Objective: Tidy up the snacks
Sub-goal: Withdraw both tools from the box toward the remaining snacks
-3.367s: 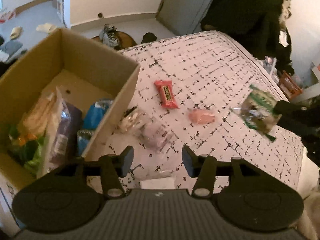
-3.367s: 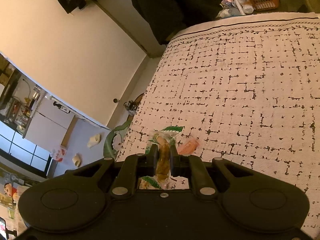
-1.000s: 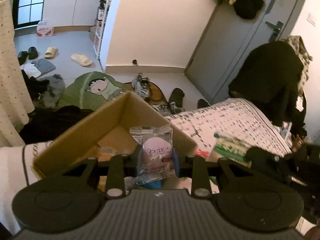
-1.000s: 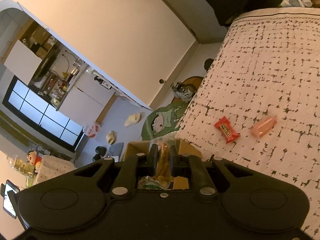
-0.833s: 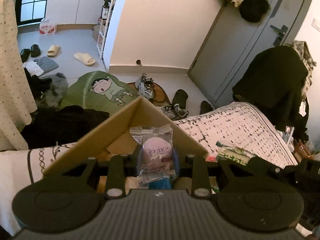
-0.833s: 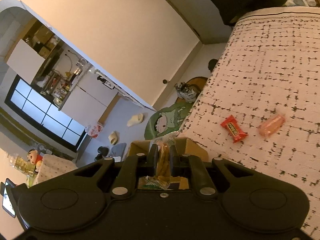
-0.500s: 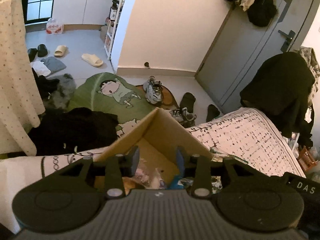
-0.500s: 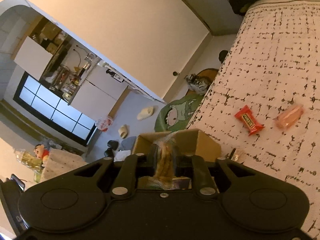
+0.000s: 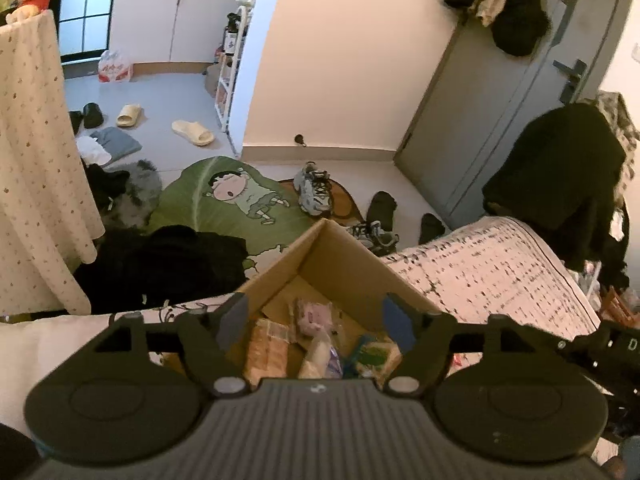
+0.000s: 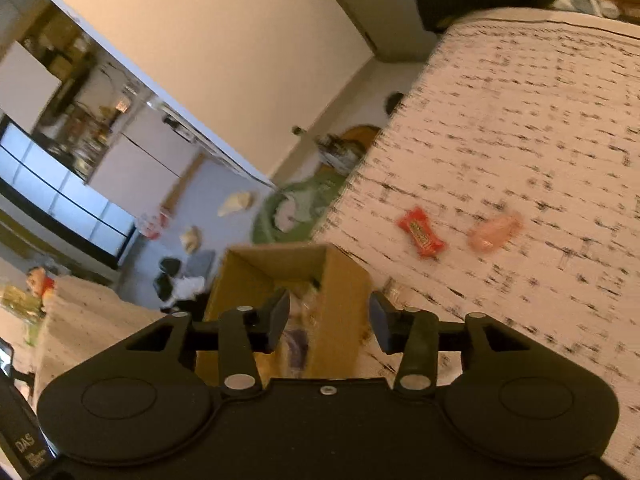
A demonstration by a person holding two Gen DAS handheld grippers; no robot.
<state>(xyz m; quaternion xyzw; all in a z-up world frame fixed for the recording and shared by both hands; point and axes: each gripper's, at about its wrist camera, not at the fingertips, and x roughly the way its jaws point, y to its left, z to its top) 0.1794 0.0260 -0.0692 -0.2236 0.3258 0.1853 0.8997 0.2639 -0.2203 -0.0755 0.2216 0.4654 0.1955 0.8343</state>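
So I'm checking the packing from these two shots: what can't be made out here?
- Brown cardboard box, left wrist view: its near half and lower contents are covered by the open left gripper.
- Same box, right wrist view: contents smeared by motion blur, behind the open right gripper.
- Red candy wrapper and pink packet: print blurred.

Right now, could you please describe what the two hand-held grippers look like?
Left hand-held gripper: black, ribbed grey top, two round discs, silver pivot screws, blue pads. Right hand-held gripper: all black, same discs and screws, dark pads.
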